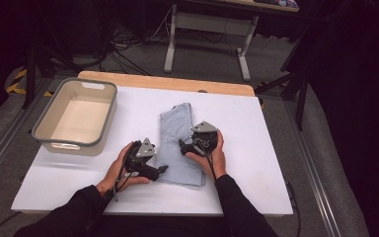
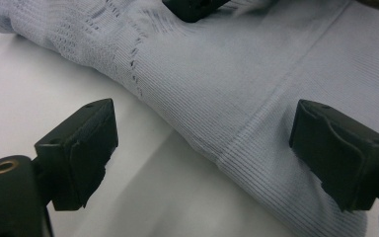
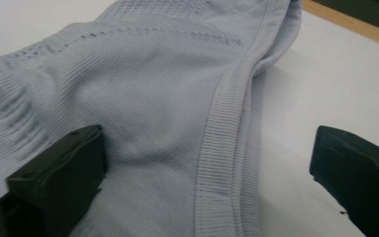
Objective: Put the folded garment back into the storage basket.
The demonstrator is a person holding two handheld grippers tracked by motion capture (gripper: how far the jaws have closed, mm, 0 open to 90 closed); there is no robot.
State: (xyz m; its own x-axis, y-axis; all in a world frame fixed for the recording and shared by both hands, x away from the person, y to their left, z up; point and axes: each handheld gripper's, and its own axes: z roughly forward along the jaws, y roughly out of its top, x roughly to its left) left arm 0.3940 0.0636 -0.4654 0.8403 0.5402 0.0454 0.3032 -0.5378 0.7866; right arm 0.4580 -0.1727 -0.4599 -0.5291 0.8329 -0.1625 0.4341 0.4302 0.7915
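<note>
Folded pale-blue garment (image 1: 178, 143) lies mid-table, long axis running away from the person — left gripper (image 1: 162, 170) at its near-left edge, right gripper (image 1: 182, 145) over its right edge. Both jaws gape wide, gripping nothing; each straddles a ribbed hem, equally close.

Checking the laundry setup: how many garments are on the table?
1: a folded pale blue knit garment lies mid-table on the white board, right of the empty grey-rimmed beige plastic tub. Layers folded inside may be hidden.
</note>
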